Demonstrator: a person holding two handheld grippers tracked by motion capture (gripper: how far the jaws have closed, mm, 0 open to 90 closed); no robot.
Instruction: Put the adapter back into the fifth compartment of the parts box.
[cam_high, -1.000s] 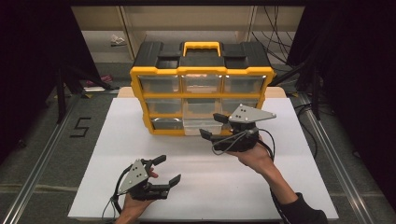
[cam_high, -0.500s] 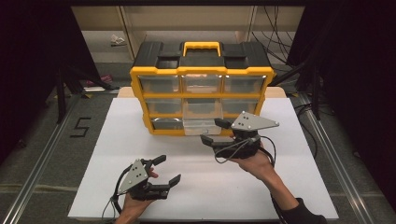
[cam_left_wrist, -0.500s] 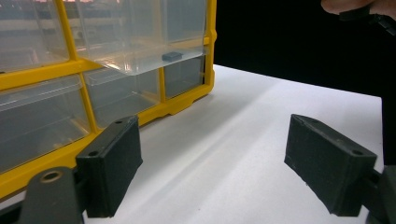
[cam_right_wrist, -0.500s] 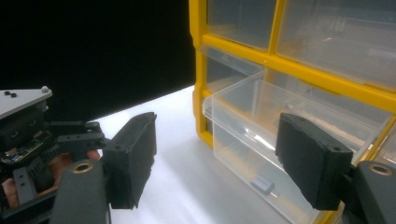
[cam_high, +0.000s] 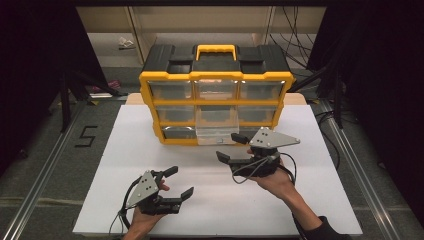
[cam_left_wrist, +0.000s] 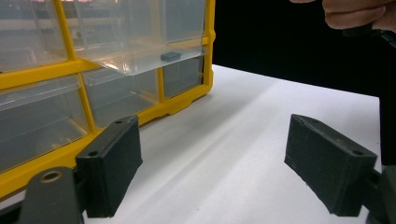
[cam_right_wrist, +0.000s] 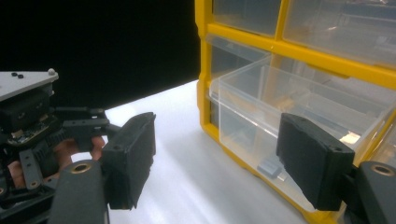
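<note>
A yellow and black organizer with clear drawers stands at the back of the white board. Its middle clear drawer is pulled out. In the left gripper view a small dark piece lies in that drawer. My right gripper hovers just in front of the drawer, open with nothing between its jaws. The right gripper view has the drawer behind the open right gripper. My left gripper rests low near the front left, open and empty, and appears the same in its own view.
The organizer's other drawers are pushed in. Bare white board lies between the two grippers and to both sides. Dark floor with rails and cables surrounds the board. A shelf stands behind the organizer.
The right gripper has drawn back from the pulled-out drawer toward the near edge. The left gripper has stayed where it was.
</note>
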